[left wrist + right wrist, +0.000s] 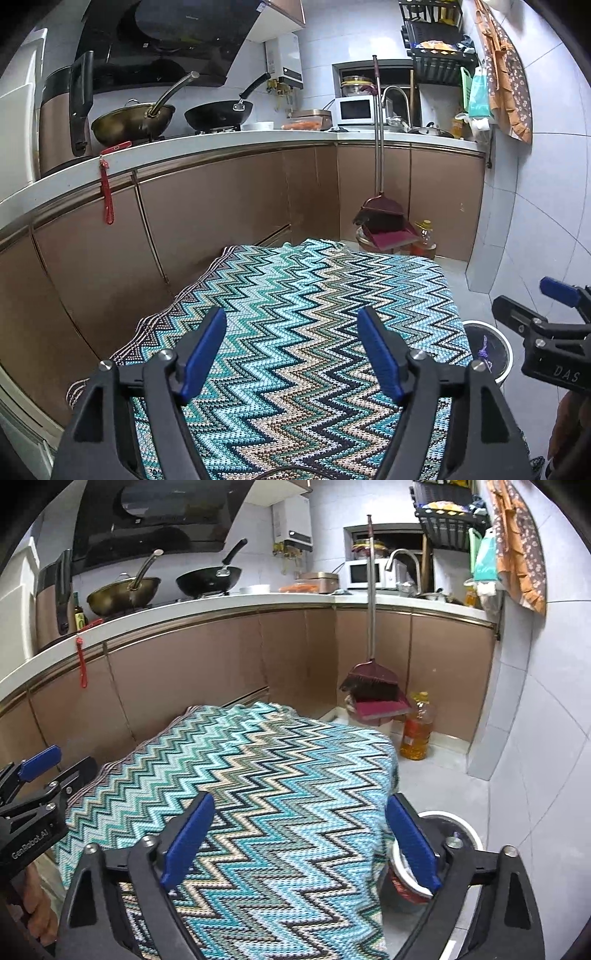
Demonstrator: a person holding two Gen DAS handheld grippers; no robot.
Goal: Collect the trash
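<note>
Even, slightly cool indoor light is filling both sharp views; fisheye bending is curving edges, corners darkening.

A: Where is the bin?

B: The trash bin (452,821) stands upright on the pale floor tiles at the near right, just beside the right edge of the zigzag cloth (258,794). It is round, with a white rim and a dark inside.

A: Anything in it?

B: A red wrapper (408,888) lies against the near inner wall, next to something white. From the left view the bin (495,350) shows a purple scrap (483,349) inside.
</note>
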